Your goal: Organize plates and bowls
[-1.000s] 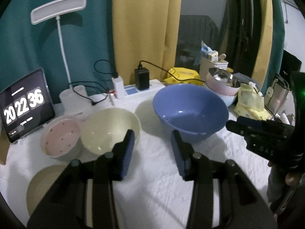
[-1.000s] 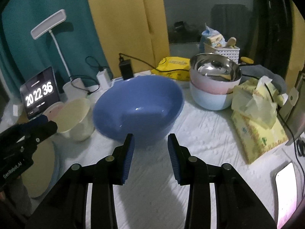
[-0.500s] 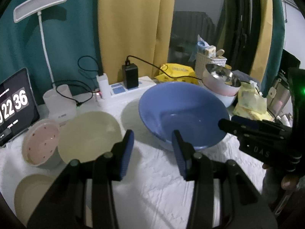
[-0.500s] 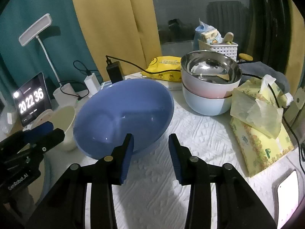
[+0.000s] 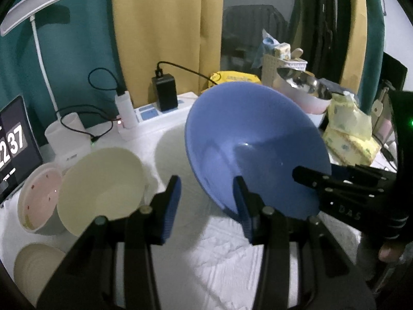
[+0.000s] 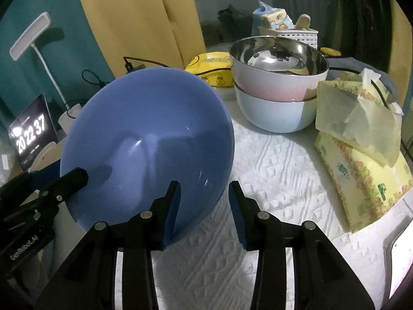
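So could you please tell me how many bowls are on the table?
5 bowls: the blue bowl in the middle, a cream bowl and a pink-lined bowl to its left, and a steel-lined pink bowl stacked in a white bowl behind. More may be hidden.

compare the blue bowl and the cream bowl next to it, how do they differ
The blue bowl is wider and shallower; the cream bowl is smaller and deeper. The blue bowl sits by the gripper fingers of both hands; the cream bowl sits off to the side against a pink bowl. Both are empty.

Plain blue bowl [image 6: 147,139], cream bowl [image 5: 103,188], pink speckled bowl [image 5: 38,196], white embossed tablecloth [image 6: 278,180], yellow and teal curtains [image 5: 165,31].
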Action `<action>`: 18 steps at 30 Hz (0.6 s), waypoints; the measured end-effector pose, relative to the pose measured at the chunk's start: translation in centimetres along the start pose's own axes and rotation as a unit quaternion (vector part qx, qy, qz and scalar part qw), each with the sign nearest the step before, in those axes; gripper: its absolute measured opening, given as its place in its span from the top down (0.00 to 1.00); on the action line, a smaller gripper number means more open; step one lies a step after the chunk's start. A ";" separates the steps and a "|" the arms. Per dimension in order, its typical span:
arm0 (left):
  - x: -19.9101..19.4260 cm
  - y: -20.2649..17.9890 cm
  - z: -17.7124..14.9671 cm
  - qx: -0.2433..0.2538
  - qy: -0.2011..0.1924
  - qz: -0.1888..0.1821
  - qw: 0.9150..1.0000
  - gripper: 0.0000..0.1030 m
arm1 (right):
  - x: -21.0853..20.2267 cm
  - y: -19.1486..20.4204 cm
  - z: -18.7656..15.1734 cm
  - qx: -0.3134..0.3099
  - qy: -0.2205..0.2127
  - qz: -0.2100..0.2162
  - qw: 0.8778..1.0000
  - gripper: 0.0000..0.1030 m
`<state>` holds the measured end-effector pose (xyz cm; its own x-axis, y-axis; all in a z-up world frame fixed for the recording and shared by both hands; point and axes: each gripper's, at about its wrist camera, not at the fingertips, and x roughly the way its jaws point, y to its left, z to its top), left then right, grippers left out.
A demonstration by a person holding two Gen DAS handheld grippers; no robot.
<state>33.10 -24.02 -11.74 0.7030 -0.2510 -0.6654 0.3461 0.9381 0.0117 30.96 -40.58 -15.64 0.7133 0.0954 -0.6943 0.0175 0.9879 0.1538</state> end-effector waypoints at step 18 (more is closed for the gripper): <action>-2.1 -0.4 -0.5 0.010 -0.011 -0.018 1.000 0.68 | -3.0 0.9 -0.3 -0.003 -0.026 0.004 1.000 0.81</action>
<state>31.18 -23.74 -10.72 0.7036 -0.2906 -0.6484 0.3836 0.9235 0.0024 28.66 -39.95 -13.64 0.7483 0.0970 -0.6563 0.0075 0.9879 0.1547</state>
